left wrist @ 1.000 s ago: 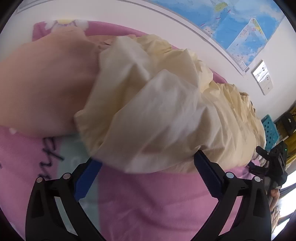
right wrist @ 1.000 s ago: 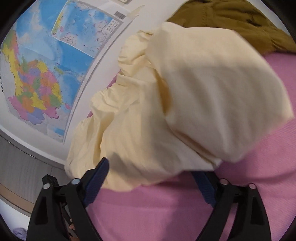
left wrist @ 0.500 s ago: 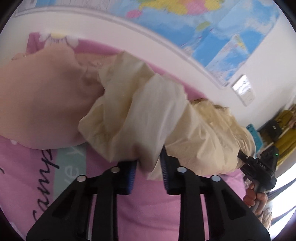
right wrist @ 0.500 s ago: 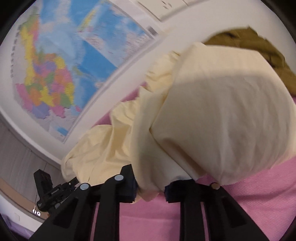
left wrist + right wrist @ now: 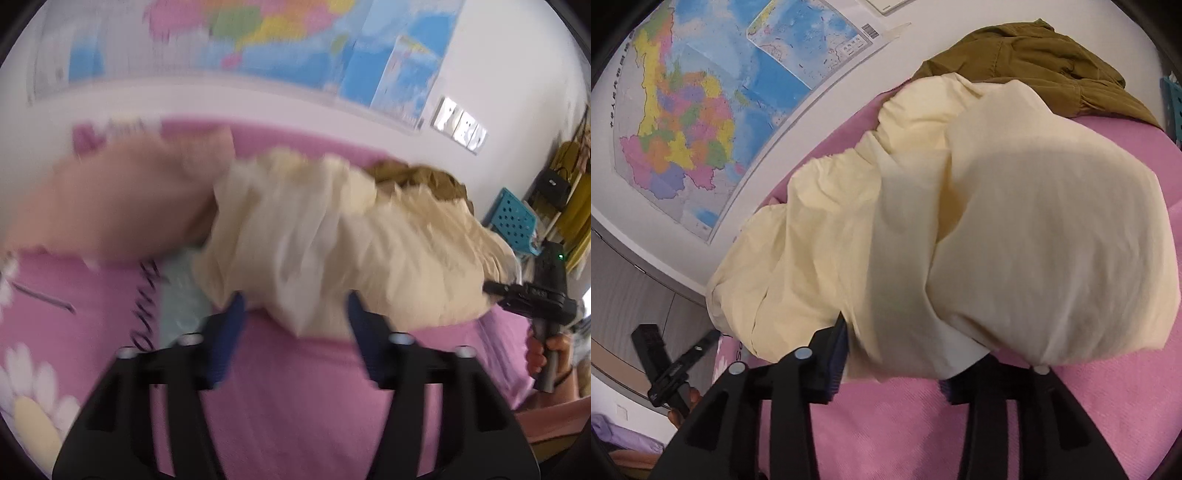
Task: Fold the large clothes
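On the left wrist view, the left gripper (image 5: 293, 314) has just been opening; its jaws stand apart, the cream garment (image 5: 332, 251) lying released on the pink bed (image 5: 295, 398). From the right wrist view, the right gripper (image 5: 894, 363) has likewise just been opening and stands apart around the garment's (image 5: 960, 229) edge, so this fold seems laid down.

Two hand-held black grippers with blue pads

The left gripper (image 5: 295, 314) has two black plastic finger arms, each tipped with a ribbed dark-blue pad (image 5: 227, 332) and set with round silver screw heads (image 5: 188, 339) along the top. The right gripper (image 5: 892, 363) is built the same way: black angular arms, blue pads, pale screw heads (image 5: 802, 353). In the left view, at 3 o'clock, the other gripper's black body shows a small green light (image 5: 561, 256) and a grey handle (image 5: 546, 363) wrapped by a hand (image 5: 543, 354). No sleeve is visible there.
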A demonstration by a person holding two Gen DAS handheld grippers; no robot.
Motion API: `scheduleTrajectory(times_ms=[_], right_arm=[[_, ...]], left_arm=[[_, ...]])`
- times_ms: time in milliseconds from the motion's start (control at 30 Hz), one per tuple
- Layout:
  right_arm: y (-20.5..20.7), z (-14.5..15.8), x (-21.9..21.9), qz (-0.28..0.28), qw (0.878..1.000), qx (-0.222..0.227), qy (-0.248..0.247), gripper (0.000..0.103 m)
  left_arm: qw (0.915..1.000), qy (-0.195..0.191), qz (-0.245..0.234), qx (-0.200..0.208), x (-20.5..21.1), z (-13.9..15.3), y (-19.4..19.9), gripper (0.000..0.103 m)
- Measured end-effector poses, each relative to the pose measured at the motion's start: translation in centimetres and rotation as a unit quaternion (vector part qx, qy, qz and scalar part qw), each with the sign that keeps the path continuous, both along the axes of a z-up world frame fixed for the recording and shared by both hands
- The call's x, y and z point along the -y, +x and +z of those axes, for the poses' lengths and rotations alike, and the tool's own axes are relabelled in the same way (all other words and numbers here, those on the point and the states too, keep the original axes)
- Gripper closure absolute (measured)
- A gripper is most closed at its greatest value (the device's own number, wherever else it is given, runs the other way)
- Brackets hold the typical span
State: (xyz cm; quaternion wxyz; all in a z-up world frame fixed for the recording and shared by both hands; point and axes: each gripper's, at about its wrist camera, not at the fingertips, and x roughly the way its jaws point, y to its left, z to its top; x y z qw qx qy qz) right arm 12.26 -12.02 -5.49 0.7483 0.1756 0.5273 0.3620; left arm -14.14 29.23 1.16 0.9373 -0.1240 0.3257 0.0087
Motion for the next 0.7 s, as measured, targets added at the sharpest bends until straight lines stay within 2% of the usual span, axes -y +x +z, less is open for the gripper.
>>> scheduleTrajectory(times_ms=[67, 167, 233, 300, 400, 467, 500, 533, 600, 700], right_arm=[[-0.6, 0.8, -0.2, 0.014, 1.000, 0.016, -0.023, 0.037], [-2.1, 2.2, 0.0, 0.039, 0.996, 0.047, -0.058, 0.037], [-3.3, 3.6, 0.4, 0.056, 0.993, 0.074, -0.068, 0.037], [-4.2, 5.0, 0.4, 0.068, 0.991, 0.102, -0.061, 0.037], [-4.5, 7.3, 0.7, 0.052, 0.984, 0.163, -0.048, 0.037], [-3.6, 8.2, 0.5, 0.006, 0.974, 0.209, -0.093, 0.035], [-2.9, 8.3, 0.5, -0.014, 0.969, 0.219, -0.112, 0.025], [-1.0, 8.0, 0.6, -0.045, 0.965, 0.223, -0.133, 0.015], [2.2, 6.9, 1.1, -0.089, 0.961, 0.211, -0.157, 0.012], [7.2, 4.0, 1.3, -0.076, 0.983, 0.128, -0.111, 0.011]], left_arm=[[0.9994, 0.034, -0.002, 0.008, 0.9, 0.9, 0.4, 0.038], [0.9973, 0.074, -0.007, 0.000, 2.1, 1.1, 1.9, 0.038], [0.9945, 0.104, -0.007, -0.002, 3.0, 1.3, 3.5, 0.038], [0.9929, 0.118, -0.013, 0.009, 3.6, 1.9, 4.2, 0.038], [0.9904, 0.134, -0.012, 0.029, 3.8, 2.8, 5.2, 0.033], [0.9880, 0.151, -0.001, 0.034, 3.7, 3.1, 6.0, 0.029], [0.9877, 0.154, 0.000, 0.026, 3.5, 2.9, 6.8, 0.029], [0.9882, 0.152, 0.009, 0.015, 3.1, 2.7, 7.6, 0.029], [0.9906, 0.136, 0.011, -0.008, 2.2, 1.9, 8.8, 0.030], [0.9906, 0.128, 0.020, -0.046, 1.4, 0.4, 9.9, 0.033]])
